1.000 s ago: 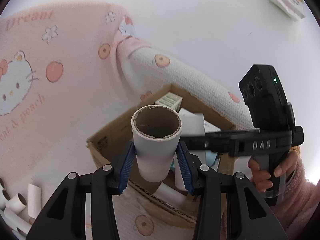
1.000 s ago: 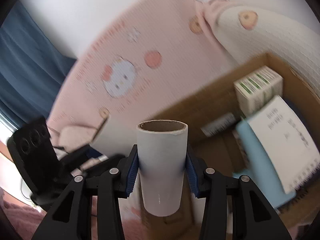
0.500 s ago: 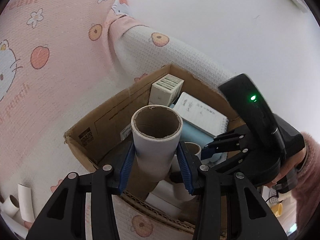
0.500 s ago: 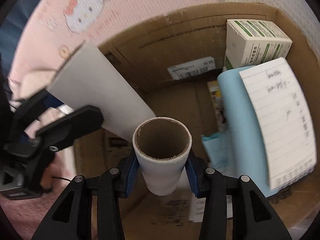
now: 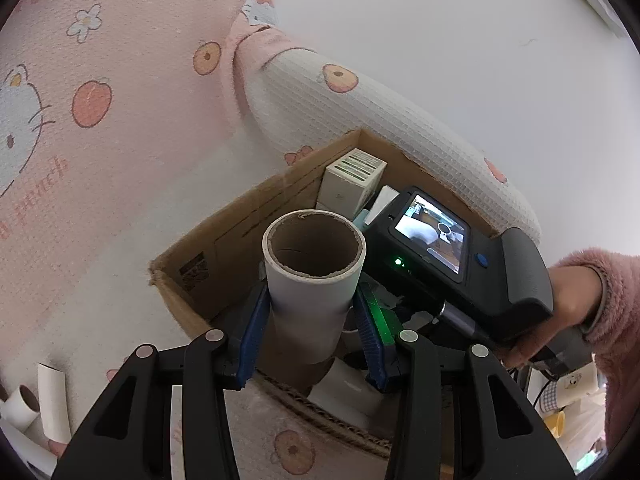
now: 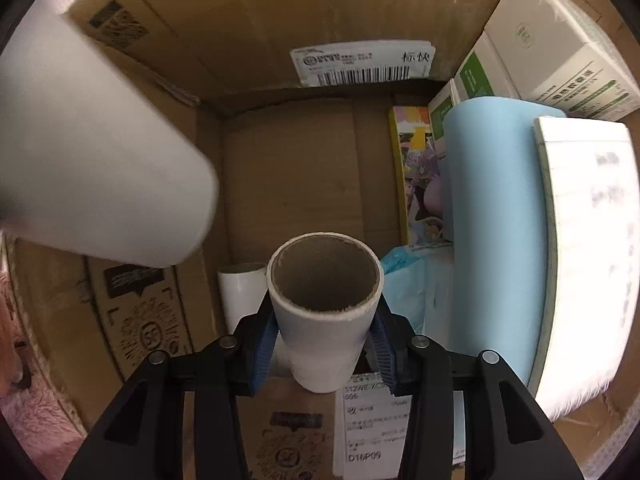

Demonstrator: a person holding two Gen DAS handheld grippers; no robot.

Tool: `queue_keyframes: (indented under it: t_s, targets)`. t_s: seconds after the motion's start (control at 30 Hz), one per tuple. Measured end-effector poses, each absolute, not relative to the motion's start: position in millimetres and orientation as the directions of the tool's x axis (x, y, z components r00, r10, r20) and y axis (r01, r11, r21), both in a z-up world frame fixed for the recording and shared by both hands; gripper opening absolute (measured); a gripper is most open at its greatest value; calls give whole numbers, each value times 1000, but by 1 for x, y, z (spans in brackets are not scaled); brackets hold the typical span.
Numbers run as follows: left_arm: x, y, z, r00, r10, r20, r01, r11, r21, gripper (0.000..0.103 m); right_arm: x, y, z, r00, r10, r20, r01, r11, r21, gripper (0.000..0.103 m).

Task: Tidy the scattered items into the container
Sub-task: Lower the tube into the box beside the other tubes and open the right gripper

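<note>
Looking from the left wrist:
Left gripper (image 5: 310,344): blue pads clamped on a white cardboard tube (image 5: 314,276), open end toward the camera, held above the near edge of the box.
Box (image 5: 256,216): brown cardboard, open top, sitting on a pink and white cartoon-print blanket (image 5: 100,128).
Inside the box: a white carton with green stripes (image 5: 354,180) in the far corner; more white tubes (image 5: 344,388) at the near side, below the held one.
Right gripper's body (image 5: 460,272): black, with a lit screen, tipped down into the box on the right; a hand (image 5: 560,312) in a fluffy pink sleeve holds it.
Loose tubes (image 5: 40,412): lying on the blanket at the near left, outside the box.

Looking from the right wrist:
Right gripper (image 6: 324,352): pads pinching a second tube (image 6: 324,312), pointing straight down inside the box (image 6: 256,20).
Left tube (image 6: 100,172): blurred, slanting in from the left.
Box floor: one tube standing (image 6: 240,292) just left of the held one.
Right side: a pale blue roll (image 6: 492,216), a notepad (image 6: 588,240), green and white cartons (image 6: 560,56), a colourful booklet (image 6: 418,172).
</note>
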State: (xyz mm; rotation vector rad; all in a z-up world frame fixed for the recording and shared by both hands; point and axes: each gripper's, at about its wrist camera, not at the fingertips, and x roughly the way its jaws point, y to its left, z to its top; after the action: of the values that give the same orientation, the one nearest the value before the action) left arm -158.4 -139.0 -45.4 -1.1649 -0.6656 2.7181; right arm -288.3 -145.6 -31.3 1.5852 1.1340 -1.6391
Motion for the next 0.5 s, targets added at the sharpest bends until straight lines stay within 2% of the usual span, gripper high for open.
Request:
queue_keyframes:
  t_s: [0.37,0.4,0.47,0.5]
  targets:
    - [-150,-156,-51,-719,268,-641,119,-861,-494,47,-280,-132,-40,-115,191,-975,876,-443,-190,41]
    - [-150,-156,-51,-720,268,-641,119,-862,-494,47,-280,-129,-41,-105,198,-975,876,-446,-185,40]
    - [-149,-156,-51,-721,265,-640,118,-864,-490,47,-279,-123,-43,-101,209,-973,872,-452,-188,30]
    - [-150,-155,-51,-721,266,-640,116,-864,-490,47,-279,-122,-42,-99,208,-973,872,-453,-185,29]
